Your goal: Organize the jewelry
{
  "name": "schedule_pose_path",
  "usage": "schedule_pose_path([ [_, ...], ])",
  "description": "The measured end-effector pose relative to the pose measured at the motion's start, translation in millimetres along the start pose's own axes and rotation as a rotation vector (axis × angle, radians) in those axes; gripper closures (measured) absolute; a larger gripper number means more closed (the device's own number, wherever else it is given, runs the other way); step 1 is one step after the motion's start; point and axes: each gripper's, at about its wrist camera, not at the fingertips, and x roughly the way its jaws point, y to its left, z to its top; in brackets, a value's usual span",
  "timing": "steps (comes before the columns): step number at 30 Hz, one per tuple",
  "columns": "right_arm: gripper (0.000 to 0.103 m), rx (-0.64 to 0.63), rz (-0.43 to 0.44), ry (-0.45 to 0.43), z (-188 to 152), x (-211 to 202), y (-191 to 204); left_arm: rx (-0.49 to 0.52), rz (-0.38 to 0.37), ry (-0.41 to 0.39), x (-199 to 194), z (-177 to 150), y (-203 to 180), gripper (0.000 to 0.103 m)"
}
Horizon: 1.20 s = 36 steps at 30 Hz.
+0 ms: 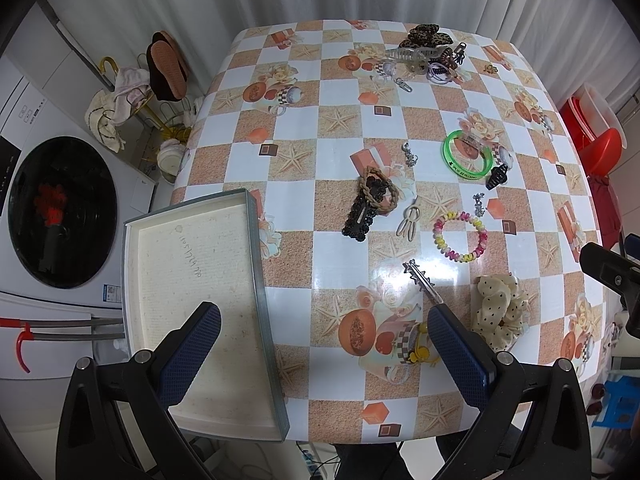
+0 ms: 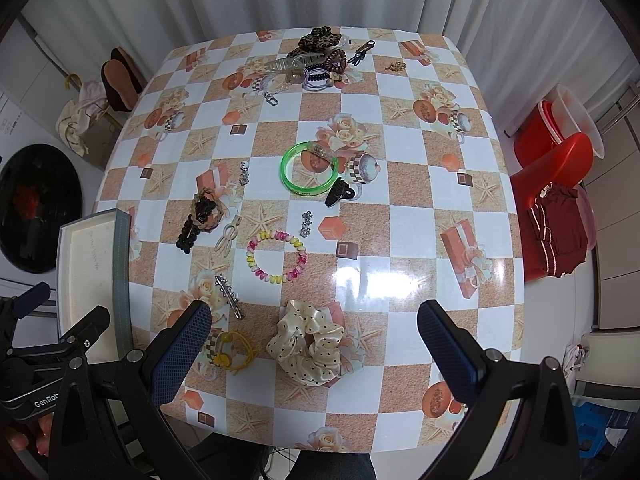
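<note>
An empty cream-lined tray (image 1: pixel 192 276) with a grey rim sits at the table's front left; the same tray (image 2: pixel 86 264) shows in the right wrist view. My left gripper (image 1: pixel 324 350) is open above the tray's right rim. My right gripper (image 2: pixel 314 352) is open over a cream polka-dot scrunchie (image 2: pixel 308 340). Near it lie a yellow hair tie (image 2: pixel 232 354), a silver star clip (image 2: pixel 229 295), a pink-yellow coil bracelet (image 2: pixel 276 256), a green bangle (image 2: pixel 309 170), a black beaded clip (image 2: pixel 198 220) and a small black claw clip (image 2: pixel 339 194). The scrunchie (image 1: pixel 500 312) lies to the right of the left gripper.
A pile of hair clips and ties (image 2: pixel 320 56) lies at the table's far edge. A washing machine (image 1: pixel 60 212) stands left of the table, with a rack of slippers (image 1: pixel 166 66) behind it. Red stools (image 2: pixel 560 160) stand to the right. The checkered tablecloth (image 2: pixel 420 216) is glossy.
</note>
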Motion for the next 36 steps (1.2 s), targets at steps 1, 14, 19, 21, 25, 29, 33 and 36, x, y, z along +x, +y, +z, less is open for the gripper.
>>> schedule_pose_path([
  [1,0.001,0.001,0.000,0.000,0.1,0.1,0.1,0.000,0.000,0.000,-0.2,0.3,-0.9,0.000],
  [14,0.001,0.001,0.000,0.001,1.3,1.8,-0.6,0.001,0.002,0.002,0.2,0.1,-0.7,0.000],
  [19,0.001,0.001,0.001,0.002,1.7,2.9,-0.2,0.001,0.002,0.002,0.0,0.4,-1.4,0.000],
  [21,0.001,0.001,0.001,0.002,2.0,3.1,-0.5,0.001,0.003,0.003,0.2,0.2,-1.0,0.000],
  [25,0.001,0.002,0.001,0.002,2.7,4.0,-0.4,0.002,0.003,0.003,0.1,0.6,-1.6,0.000],
  [29,0.001,0.002,0.000,0.002,3.3,4.7,-0.5,0.002,0.003,0.004,0.1,0.6,-1.7,0.000],
  [33,0.001,0.004,0.000,0.003,4.0,5.6,-1.9,0.004,0.003,0.004,0.2,0.3,-1.2,0.000],
  [36,0.001,0.006,0.000,0.003,4.1,6.0,-3.3,0.005,0.003,0.004,0.4,-0.6,0.0,0.000],
])
